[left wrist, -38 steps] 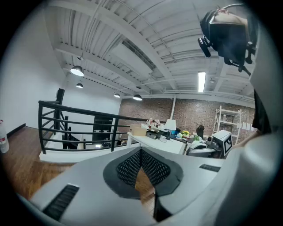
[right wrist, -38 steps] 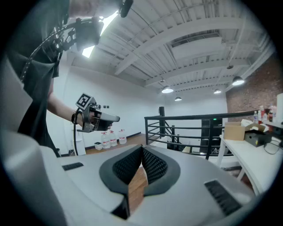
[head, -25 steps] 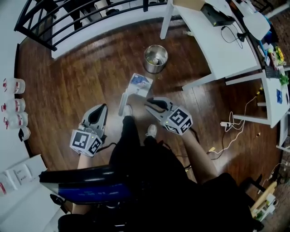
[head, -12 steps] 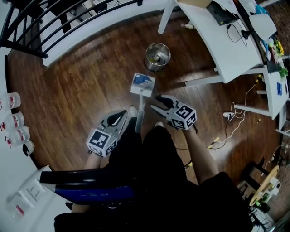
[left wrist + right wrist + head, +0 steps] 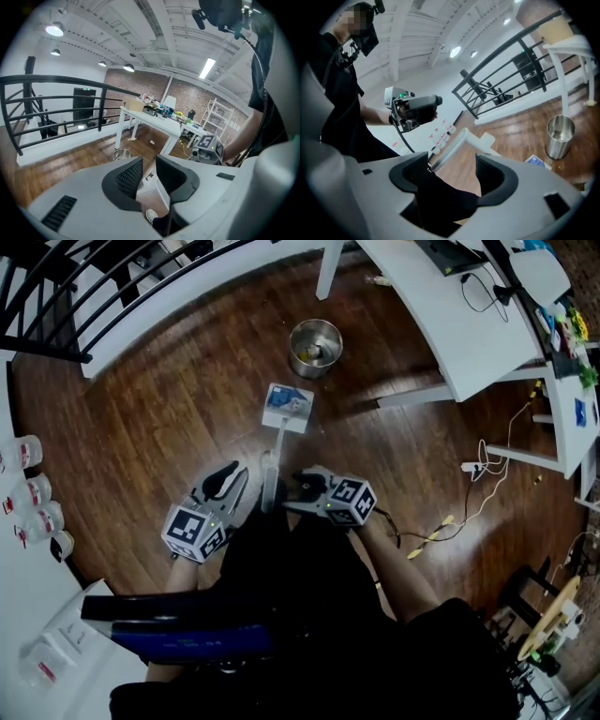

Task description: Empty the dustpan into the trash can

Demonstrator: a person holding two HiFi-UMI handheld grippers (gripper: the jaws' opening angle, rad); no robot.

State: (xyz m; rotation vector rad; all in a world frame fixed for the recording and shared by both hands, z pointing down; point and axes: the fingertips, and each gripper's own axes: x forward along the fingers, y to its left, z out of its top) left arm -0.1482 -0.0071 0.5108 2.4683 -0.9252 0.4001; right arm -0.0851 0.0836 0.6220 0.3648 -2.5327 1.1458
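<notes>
Two grippers low, both released. Left gripper (image 5: 230, 482): jaws just opened, nothing between. Dustpan (image 5: 287, 409) flat on the wood floor (image 5: 169, 399), short of the trash can (image 5: 315, 346). Right gripper (image 5: 298, 486): jaws just widened, handle ahead, unclamped. Likely reaching; next, clamp handle, lift level. Railing (image 5: 70, 81) left, white tabletop (image 5: 450, 324) right.

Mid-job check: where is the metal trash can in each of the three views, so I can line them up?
Head view: trash can at upper centre, on the wood floor.
Left gripper view: small, just left of centre and below it.
Right gripper view: near the right edge, at mid-height.
Shared landmark: the black railing, beyond the can in both gripper views.
</notes>
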